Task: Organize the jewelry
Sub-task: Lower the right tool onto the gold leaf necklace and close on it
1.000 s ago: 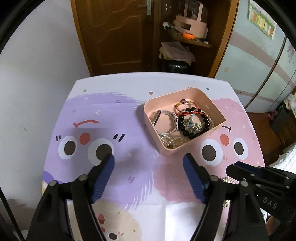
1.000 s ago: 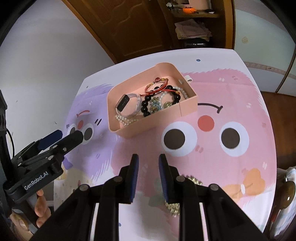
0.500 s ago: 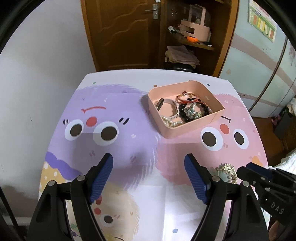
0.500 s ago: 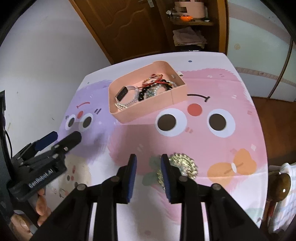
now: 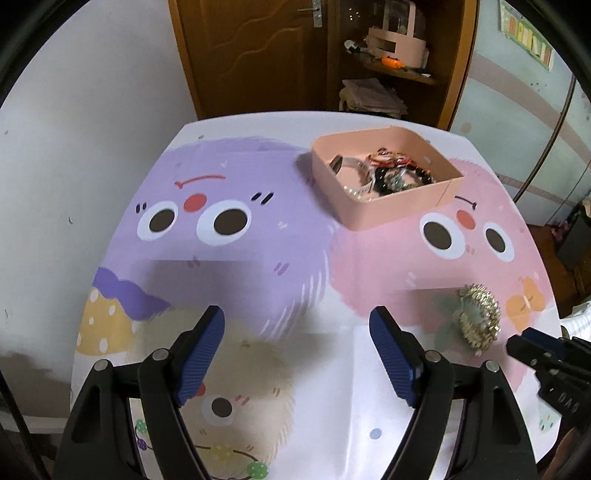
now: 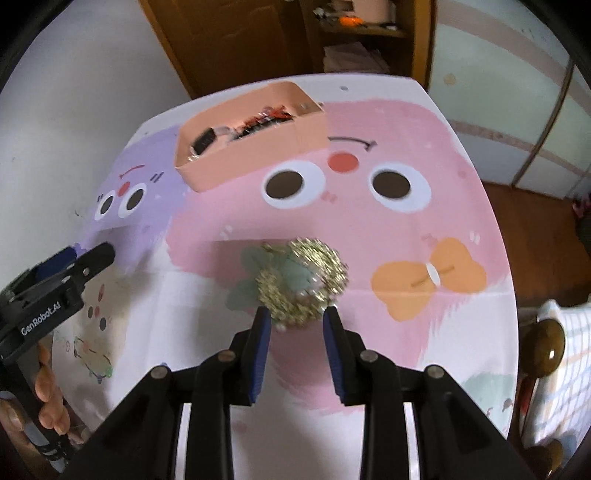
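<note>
A gold beaded jewelry piece [image 6: 303,280] lies coiled on the pink part of the cartoon table mat [image 6: 369,240]. My right gripper [image 6: 297,321] points down at it, jaws partly apart. The coil's near edge sits just at the fingertips and the pads do not press on it. The left wrist view shows the same gold piece [image 5: 478,319] at the right, with the right gripper's tips [image 5: 532,345] beside it. A pink box [image 5: 388,214] [image 6: 251,158] at the table's far side holds several bracelets and a watch. My left gripper [image 5: 297,325] hangs wide open and empty over the mat's near left.
A person's hand [image 6: 48,387] holds the left gripper [image 6: 74,266] at the table's left edge. Behind the table are a wooden door [image 5: 251,55] and a shelf with a pink organizer [image 5: 399,33]. A brown rounded object [image 6: 546,343] sits off the right edge.
Both grippers drew back toward the near side and sank, so the pink box receded. The gold piece came into full view ahead of the right gripper, whose jaws widened slightly.
</note>
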{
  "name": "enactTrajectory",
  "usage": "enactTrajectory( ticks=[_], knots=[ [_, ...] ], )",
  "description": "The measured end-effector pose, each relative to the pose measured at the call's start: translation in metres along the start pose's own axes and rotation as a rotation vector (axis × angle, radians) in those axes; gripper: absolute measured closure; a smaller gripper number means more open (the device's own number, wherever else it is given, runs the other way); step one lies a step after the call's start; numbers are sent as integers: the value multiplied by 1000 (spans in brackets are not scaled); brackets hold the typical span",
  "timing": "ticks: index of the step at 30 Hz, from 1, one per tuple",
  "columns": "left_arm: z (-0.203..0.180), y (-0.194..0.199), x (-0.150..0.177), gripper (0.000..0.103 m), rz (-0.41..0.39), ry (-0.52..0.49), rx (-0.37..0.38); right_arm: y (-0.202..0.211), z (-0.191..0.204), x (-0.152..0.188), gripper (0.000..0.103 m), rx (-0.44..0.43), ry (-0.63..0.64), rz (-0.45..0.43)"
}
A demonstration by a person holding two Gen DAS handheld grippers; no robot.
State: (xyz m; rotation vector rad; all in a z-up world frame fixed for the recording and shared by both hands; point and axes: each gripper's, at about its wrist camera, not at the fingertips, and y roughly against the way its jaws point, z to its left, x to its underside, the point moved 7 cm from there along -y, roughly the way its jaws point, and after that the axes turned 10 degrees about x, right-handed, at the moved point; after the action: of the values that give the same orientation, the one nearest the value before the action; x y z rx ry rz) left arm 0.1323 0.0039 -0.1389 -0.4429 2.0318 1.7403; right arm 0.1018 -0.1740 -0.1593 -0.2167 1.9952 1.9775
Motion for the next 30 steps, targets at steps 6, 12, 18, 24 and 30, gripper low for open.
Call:
enactTrajectory(
  ticks=[6,12,18,24,30],
  knots=[
    [8,-10,8,24,24,19,-10,-9,-16,6,63,54,-9,21],
    [4,-18,13,24,40,10,3,-19,-20,4,61,62,-16,38],
    [0,-23,16,24,55,0,16,-30,-15,-8,61,33,-25,50],
    [0,-29,19,24,74,6,22,-41,-10,-23,61,52,35,57],
    [1,-33,21,24,85,14,28,-48,-2,-38,61,35,142,78]
  ],
)
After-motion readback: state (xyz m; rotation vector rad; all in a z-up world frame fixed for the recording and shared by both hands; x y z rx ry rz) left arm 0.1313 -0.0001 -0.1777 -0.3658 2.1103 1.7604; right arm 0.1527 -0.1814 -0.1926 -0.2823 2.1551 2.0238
